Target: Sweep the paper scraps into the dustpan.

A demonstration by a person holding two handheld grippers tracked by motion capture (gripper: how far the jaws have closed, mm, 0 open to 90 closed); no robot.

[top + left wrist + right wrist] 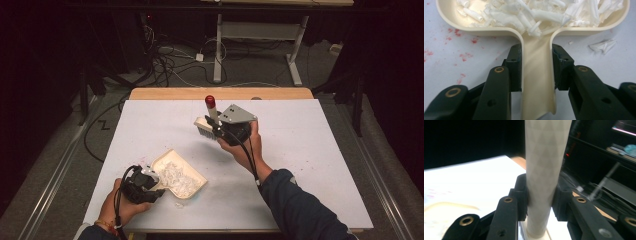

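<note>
Two tools are in hand over the white table (310, 150), which bears faint red specks. Near its front edge, toward the front left corner, lies the cream dustpan (182, 172), heaped with white scraps (529, 12); the left claw (536, 67) is clenched on its handle. Nearer the table's back edge, the right claw (540, 197) grasps the pale handle of the red-tipped brush (206, 125).
</note>
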